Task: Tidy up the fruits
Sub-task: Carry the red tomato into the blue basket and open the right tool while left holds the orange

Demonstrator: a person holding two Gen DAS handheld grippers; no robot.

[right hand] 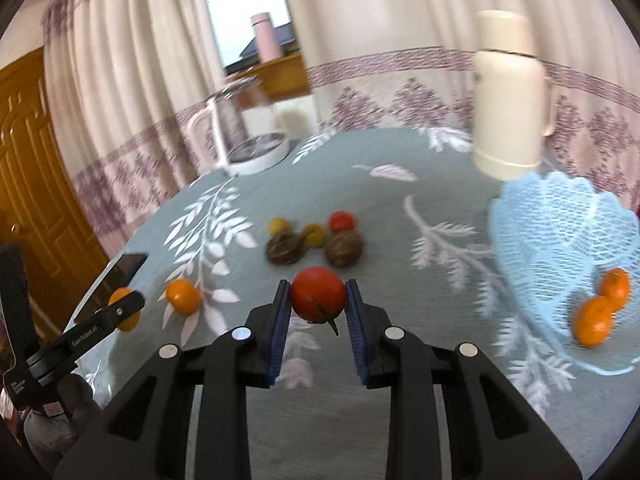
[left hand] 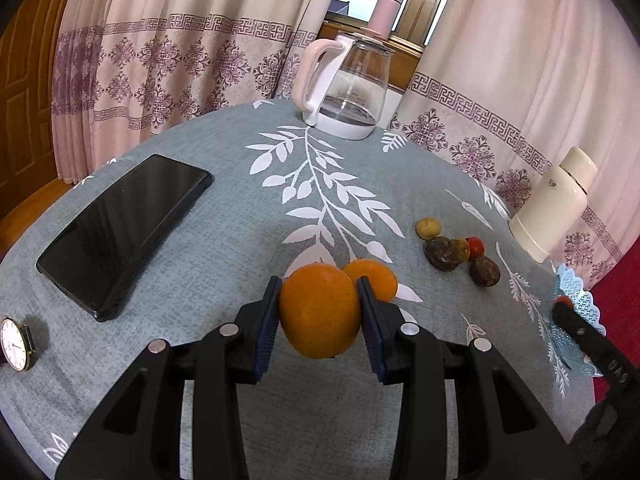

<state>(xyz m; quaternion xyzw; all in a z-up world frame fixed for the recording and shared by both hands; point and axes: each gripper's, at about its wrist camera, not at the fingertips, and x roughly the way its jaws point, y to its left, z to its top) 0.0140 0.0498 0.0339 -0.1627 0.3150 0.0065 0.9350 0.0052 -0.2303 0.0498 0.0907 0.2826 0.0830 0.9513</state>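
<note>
My left gripper (left hand: 318,308) is shut on an orange (left hand: 320,310) held just above the table; a second orange (left hand: 374,278) lies just behind it. My right gripper (right hand: 318,300) is shut on a red tomato (right hand: 318,298) above the table. A cluster of small fruits lies between: two dark brown ones (right hand: 285,249), two yellowish ones (right hand: 278,225) and a small red one (right hand: 342,221); the cluster also shows in the left wrist view (left hand: 444,254). A light blue lace basket (right hand: 560,248) at the right holds two oranges (right hand: 594,320). The left gripper (right hand: 124,306) shows at the left in the right wrist view.
A black phone (left hand: 124,228) and a wristwatch (left hand: 14,344) lie at the left. A glass kettle (left hand: 348,84) stands at the table's far edge. A cream thermos (right hand: 510,92) stands behind the basket. Curtains hang behind the round table (left hand: 240,216), whose edge curves close on all sides.
</note>
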